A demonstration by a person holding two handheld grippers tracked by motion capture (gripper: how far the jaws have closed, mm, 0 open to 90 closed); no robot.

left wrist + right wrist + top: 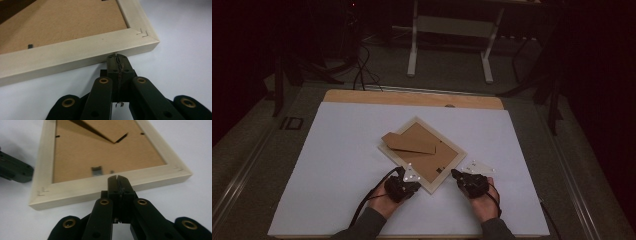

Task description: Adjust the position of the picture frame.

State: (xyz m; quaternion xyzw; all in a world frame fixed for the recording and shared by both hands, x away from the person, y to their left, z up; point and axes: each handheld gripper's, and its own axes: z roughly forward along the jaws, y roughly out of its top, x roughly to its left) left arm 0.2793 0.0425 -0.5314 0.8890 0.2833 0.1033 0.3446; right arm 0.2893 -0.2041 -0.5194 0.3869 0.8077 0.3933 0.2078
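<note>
High view shows a pale wooden picture frame [422, 152] lying face down, brown backing board up, at the middle of the white-topped bench [337, 165]. Lower left of centre, the left gripper [410, 181] sits at the frame's near edge, fingers pressed together. Lower right, the right gripper [455, 173] likewise has fingers pressed together, tips just beside the frame's edge.
</note>
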